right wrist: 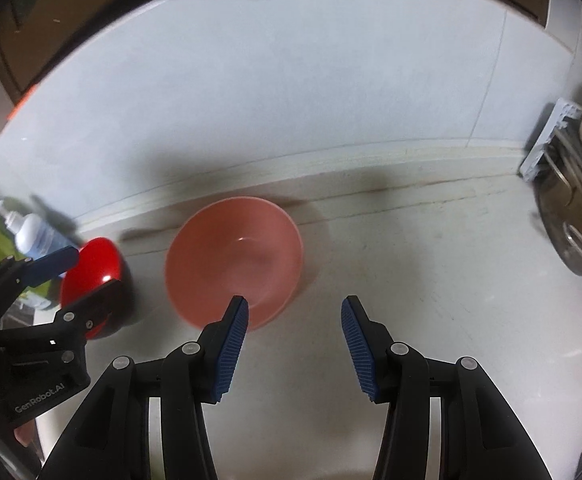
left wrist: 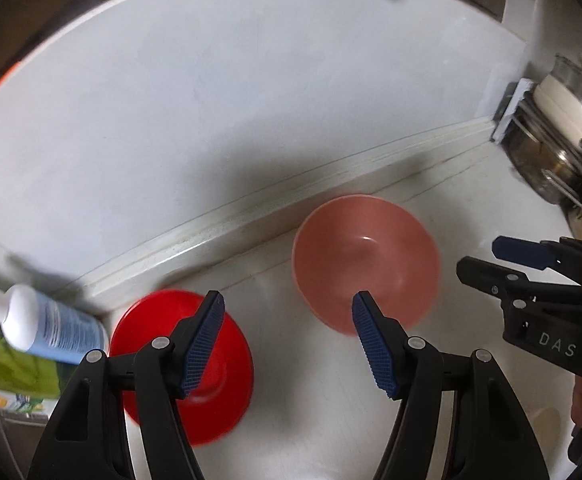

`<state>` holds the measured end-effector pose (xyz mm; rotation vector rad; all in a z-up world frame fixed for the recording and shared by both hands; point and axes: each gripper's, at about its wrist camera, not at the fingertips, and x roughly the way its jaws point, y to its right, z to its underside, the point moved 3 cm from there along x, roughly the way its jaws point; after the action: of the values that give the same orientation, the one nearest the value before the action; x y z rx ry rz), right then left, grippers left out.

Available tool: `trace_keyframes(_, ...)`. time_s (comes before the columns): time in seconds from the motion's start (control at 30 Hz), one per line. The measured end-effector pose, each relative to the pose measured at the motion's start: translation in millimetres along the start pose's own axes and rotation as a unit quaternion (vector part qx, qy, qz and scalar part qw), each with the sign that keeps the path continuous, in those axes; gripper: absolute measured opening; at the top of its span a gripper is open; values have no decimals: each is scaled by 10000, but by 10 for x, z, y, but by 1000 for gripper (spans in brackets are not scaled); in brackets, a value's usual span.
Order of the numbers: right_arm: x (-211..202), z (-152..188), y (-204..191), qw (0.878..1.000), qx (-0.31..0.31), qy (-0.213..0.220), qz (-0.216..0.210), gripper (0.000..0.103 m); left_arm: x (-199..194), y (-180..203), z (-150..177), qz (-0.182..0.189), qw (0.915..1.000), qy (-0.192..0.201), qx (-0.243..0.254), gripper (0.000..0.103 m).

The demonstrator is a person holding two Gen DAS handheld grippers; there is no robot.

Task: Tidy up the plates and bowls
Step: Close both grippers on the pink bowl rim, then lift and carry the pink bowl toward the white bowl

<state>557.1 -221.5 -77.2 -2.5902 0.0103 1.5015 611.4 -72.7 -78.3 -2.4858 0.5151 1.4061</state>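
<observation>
Bowls [left wrist: 365, 260]; pot lid left-view only [left wrist: 571, 76]

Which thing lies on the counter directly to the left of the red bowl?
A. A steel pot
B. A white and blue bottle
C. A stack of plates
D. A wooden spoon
B: in the left wrist view the white and blue bottle lies on its side next to the red bowl, while the steel pots sit far to the right in the rack.
</observation>
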Motion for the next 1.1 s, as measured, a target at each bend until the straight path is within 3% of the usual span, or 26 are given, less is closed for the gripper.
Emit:
trace_keyframes(0.33, 503, -126, 11, 9989, 137, -435, -58, 48, 468, -7, -135, -97, 9995, -294, -33, 57)
trace_keyframes(0.5, 648, -145, 71, 9976, 274, -628, -135, 40, 657, 40, -161, 23, 9987, -518, -24, 51)
trace_keyframes(0.93, 789, -147, 88, 9967, 318, -728, -165, 16, 939, 162, -147, 211, 9956, -906, -144, 13)
trace_keyframes(1.1, 823, -198, 80, 9971, 274, -696, -135, 11, 927, 176, -158, 215, 9955, -899, -206, 11)
